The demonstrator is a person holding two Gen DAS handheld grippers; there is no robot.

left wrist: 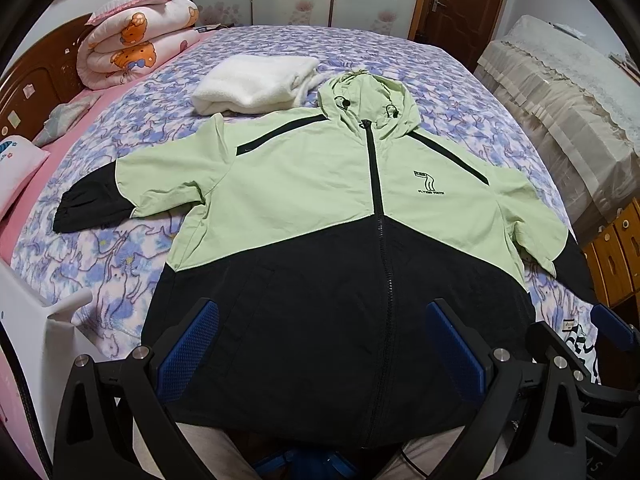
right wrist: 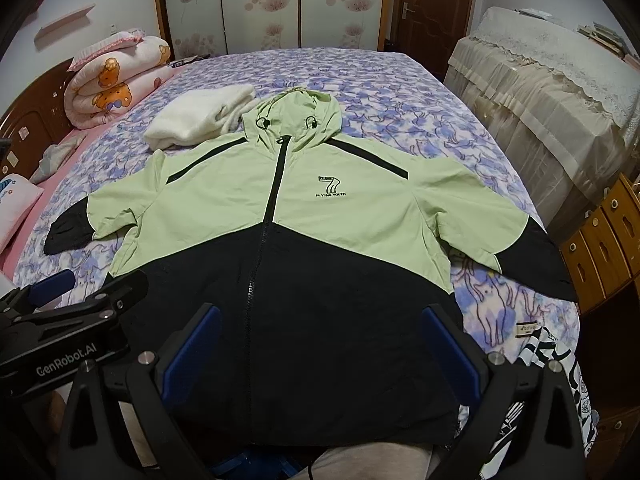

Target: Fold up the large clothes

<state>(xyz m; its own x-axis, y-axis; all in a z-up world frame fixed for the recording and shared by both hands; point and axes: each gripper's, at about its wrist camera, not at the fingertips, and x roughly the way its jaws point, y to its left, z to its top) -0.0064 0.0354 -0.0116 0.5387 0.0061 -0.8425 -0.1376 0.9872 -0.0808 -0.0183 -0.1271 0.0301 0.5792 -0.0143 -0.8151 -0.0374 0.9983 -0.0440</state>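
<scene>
Both grippers point(left wrist: 322, 344) point(right wrist: 320, 350) spread, empty — jacket point(left wrist: 320, 208) flat, hood pointing away, hem nearest.

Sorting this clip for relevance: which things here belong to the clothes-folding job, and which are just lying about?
Part of the job:
- green and black jacket, spread flat, zipped
- left claw, open, empty
- right claw, open, empty
- bed it lies on

Lying about:
- white fleece garment, already folded
- rolled quilt
- black-and-white cloth at bed edge
</scene>
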